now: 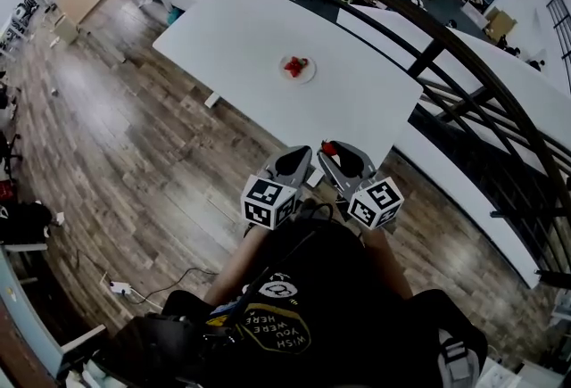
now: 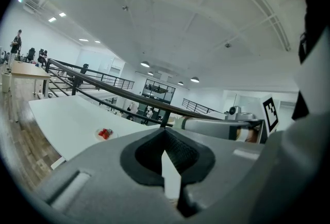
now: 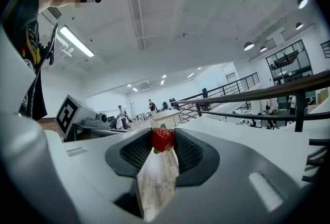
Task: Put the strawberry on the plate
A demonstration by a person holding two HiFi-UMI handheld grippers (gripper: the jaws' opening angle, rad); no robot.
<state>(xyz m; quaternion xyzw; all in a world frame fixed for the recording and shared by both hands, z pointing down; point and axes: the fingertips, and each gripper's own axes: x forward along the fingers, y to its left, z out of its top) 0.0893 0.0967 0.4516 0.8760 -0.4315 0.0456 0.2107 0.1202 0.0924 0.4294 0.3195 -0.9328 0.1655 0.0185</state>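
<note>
Strawberry (image 3: 163, 139) sits pinched between the jaw tips of my right hand-held gripper (image 1: 334, 152), near the white tabletop's (image 1: 241, 29) near edge. My left hand-held gripper (image 2: 165, 134), just beside it, has its jaws pressed together on nothing. The plate (image 1: 299, 78), holding something red, lies farther out, well apart.

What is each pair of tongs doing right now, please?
Left tongs: closed, nothing between them.
Right tongs: closed on the strawberry.

Red strawberry (image 3: 163, 139) with green leaves, white plate (image 1: 309, 77), plain white surface (image 1: 357, 101), brown wood-grain floor (image 1: 134, 136), black-and-white square-patterned marker cubes (image 1: 268, 202), black railing (image 1: 426, 58).
</note>
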